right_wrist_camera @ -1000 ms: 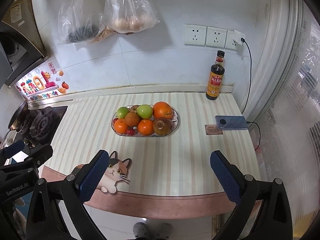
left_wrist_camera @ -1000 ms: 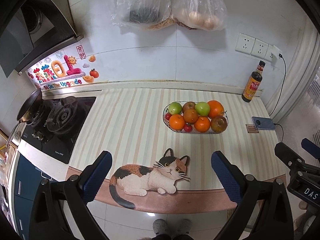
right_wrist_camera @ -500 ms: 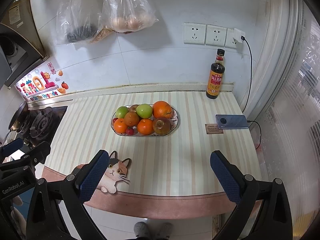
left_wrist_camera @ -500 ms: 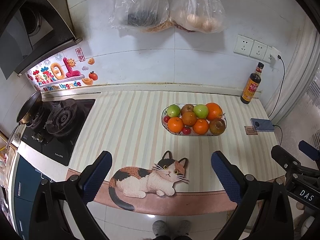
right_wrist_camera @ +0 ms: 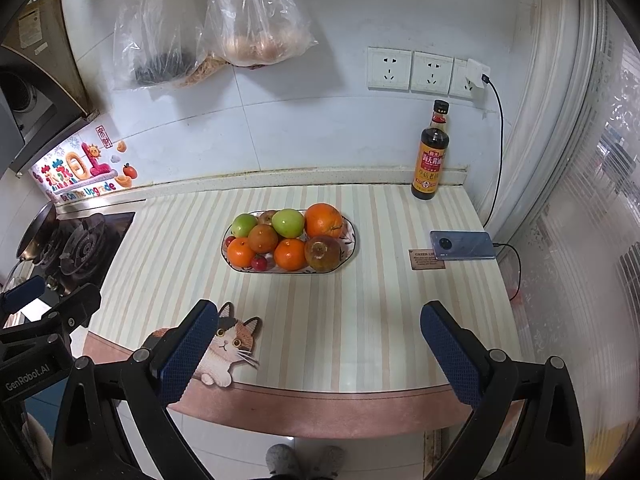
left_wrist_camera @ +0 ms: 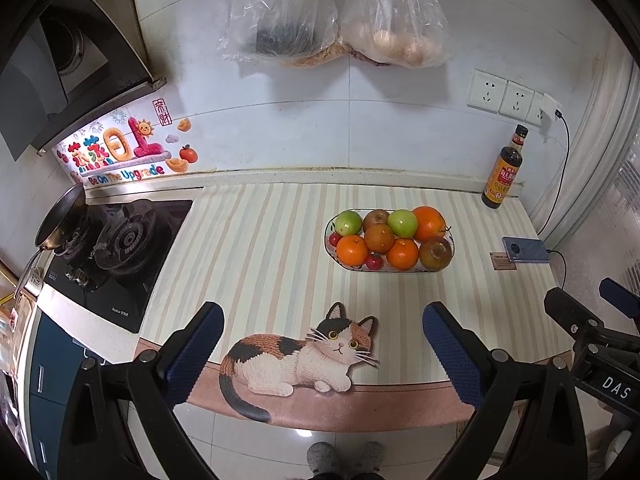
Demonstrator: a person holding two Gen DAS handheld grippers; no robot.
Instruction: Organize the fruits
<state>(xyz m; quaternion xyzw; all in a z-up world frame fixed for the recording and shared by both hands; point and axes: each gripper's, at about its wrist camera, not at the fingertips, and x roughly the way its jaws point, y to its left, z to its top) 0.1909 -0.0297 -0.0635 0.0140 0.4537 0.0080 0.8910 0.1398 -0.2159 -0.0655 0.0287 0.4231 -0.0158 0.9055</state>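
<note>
An oval white plate on the striped counter holds piled fruit: oranges, green apples, small red fruits and a brownish fruit. My left gripper is open and empty, hanging over the counter's front edge, well short of the plate. My right gripper is also open and empty, in front of the plate and slightly right of it. Each gripper shows at the edge of the other's view.
A cat-shaped mat lies at the front edge. A soy sauce bottle stands at the back right. A phone on a cable and a small card lie right. A gas stove with a pan is left. Bags hang above.
Both grippers have drifted slightly; the plate sits a little higher and more central in the views. Nothing was grasped or released.
</note>
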